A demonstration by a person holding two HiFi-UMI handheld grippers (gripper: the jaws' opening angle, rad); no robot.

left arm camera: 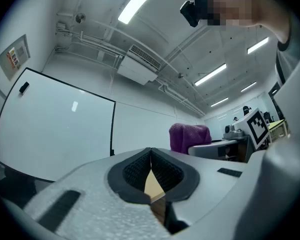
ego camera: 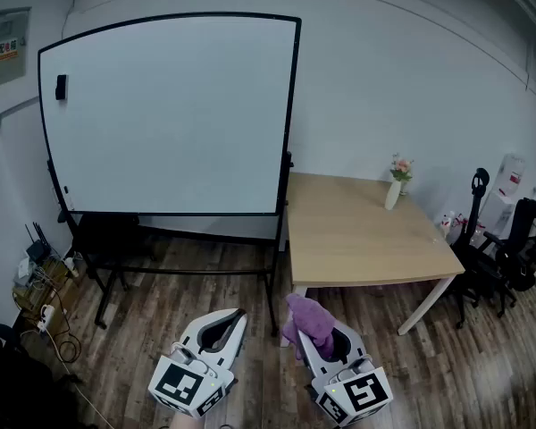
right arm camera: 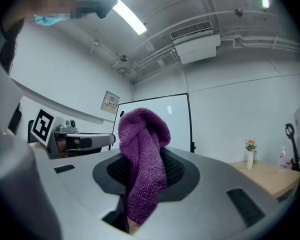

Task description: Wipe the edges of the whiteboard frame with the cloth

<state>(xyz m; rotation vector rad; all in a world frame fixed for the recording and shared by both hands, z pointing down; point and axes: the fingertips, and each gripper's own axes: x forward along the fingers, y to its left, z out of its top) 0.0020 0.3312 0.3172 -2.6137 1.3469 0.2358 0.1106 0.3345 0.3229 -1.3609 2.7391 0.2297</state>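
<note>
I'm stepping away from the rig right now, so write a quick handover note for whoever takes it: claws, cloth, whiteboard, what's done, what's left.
Left claw: shut, empty.
Right claw: shut on the purple cloth, which bunches up above the jaws.
Whiteboard frame: ahead on its stand, left of the wooden table; both claws are held well short of it.
Done: cloth is in grip.
Left: bring the cloth to the frame and wipe its edges.

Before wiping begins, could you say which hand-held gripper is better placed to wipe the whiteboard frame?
Right: the right hand-held gripper grips the purple cloth; the left hand-held gripper is shut, empty.
</note>
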